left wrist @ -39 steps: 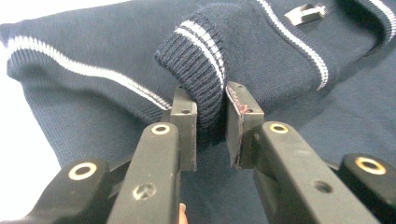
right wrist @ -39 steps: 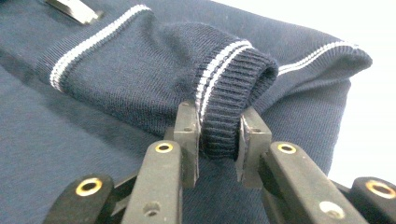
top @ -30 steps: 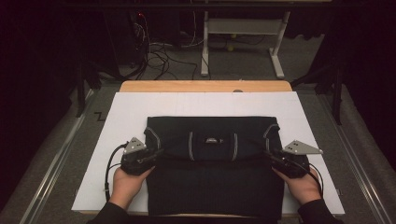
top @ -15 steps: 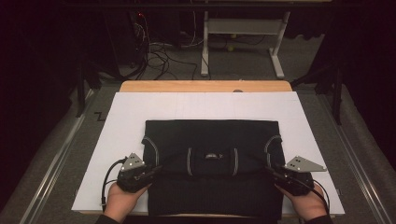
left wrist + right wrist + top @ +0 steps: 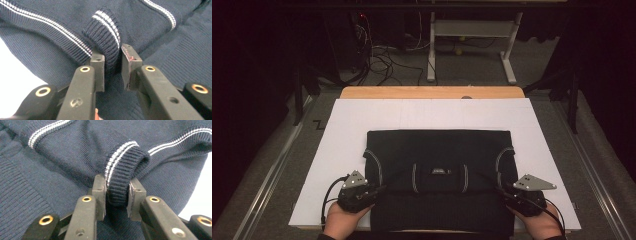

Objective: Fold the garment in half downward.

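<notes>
Both hand-held grippers, left (image 5: pixel 373 191) & right (image 5: pixel 507 192), pulled nearer w/ dark navy knit sweater (image 5: pixel 439 150), each pinching a ribbed cuff; soft, floppy, grip cuffs.

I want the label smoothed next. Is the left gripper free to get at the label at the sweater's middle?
Probably not yet: the left gripper has a striped cuff between its jaws, so it must let go first. The sweater around the label lies uncovered.

sweater (image 5: pixel 439 200) on sheet (image 5: pixel 362 125), sheet on table (image 5: pixel 432 92)
</notes>
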`<state>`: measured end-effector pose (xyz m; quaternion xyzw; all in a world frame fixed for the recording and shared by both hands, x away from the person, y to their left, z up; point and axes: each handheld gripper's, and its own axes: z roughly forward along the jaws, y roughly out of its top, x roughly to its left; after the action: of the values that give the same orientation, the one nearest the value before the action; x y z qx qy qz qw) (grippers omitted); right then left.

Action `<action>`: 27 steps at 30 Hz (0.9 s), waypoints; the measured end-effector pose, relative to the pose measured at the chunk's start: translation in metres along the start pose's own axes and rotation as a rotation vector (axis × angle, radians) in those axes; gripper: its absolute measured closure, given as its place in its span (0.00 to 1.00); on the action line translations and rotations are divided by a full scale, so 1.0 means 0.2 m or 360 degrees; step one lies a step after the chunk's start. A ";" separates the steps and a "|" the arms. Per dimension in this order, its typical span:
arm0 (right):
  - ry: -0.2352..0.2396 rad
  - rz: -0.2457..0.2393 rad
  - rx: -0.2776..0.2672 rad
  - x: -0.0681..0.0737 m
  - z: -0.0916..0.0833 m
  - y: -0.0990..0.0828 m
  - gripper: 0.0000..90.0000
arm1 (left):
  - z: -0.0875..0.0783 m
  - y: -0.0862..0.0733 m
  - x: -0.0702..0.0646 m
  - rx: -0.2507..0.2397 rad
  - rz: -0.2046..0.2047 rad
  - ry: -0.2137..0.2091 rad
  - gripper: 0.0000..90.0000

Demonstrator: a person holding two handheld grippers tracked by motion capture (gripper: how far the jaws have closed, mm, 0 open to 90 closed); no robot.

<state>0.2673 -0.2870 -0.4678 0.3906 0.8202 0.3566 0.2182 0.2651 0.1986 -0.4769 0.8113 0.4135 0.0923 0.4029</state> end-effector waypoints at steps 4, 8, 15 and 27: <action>0.0003 0.0007 0.0010 0.00 0.00 -0.01 0.79 | 0.01 0.00 0.01 0.0003 -0.0032 -0.0008 0.72; 0.0027 0.0036 0.0004 0.00 0.00 -0.02 0.69 | 0.01 0.00 0.01 -0.0015 -0.0052 0.0008 0.57; 0.0063 0.0099 -0.0072 -0.01 -0.01 0.00 0.48 | 0.00 0.03 0.02 -0.0079 -0.0075 0.0055 0.37; 0.0041 0.0147 -0.0248 -0.05 -0.02 0.15 0.39 | 0.00 0.23 0.01 -0.0192 -0.0077 -0.0029 0.32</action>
<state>0.2854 -0.2835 -0.4423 0.4052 0.7738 0.4340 0.2207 0.2937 0.1858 -0.4441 0.7761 0.4229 0.1000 0.4569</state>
